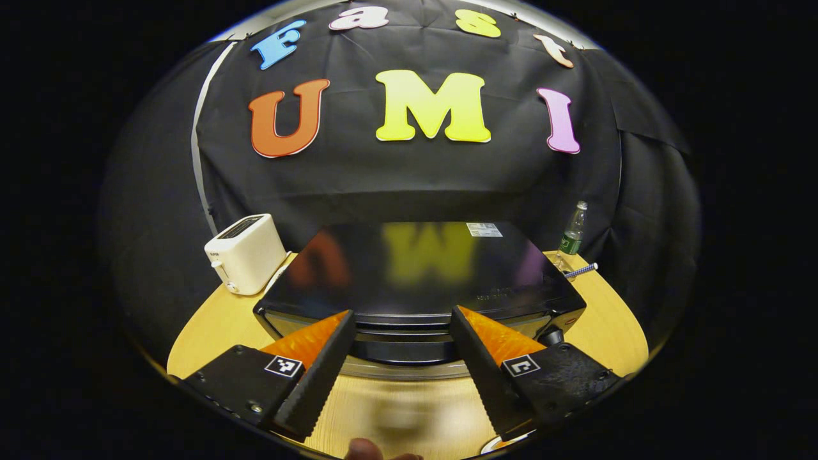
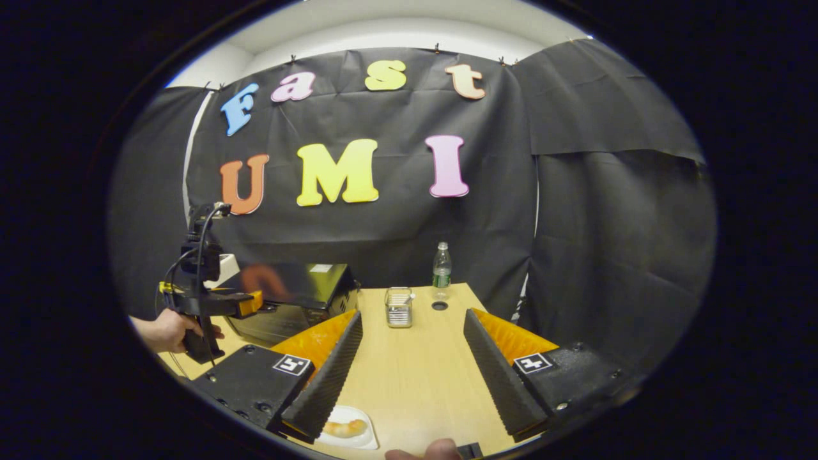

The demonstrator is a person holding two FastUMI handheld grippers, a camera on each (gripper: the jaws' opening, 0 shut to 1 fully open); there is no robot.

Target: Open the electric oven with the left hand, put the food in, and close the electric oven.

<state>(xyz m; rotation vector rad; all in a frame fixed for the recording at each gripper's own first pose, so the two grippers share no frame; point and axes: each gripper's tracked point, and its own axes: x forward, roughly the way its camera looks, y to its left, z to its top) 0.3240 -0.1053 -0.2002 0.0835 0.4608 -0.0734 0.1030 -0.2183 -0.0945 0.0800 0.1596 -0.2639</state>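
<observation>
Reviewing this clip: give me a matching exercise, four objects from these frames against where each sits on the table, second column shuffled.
Objects
1. cream plastic toaster
2. clear plastic water bottle with green label
3. small white plate of golden food
4. glossy black electric oven

Places
A. near table edge, by the right gripper
B. far right of the light wooden table
C. directly ahead of the left gripper
D. left of the oven

Pairs: 1-D, 2-B, 3-A, 4-C
</observation>
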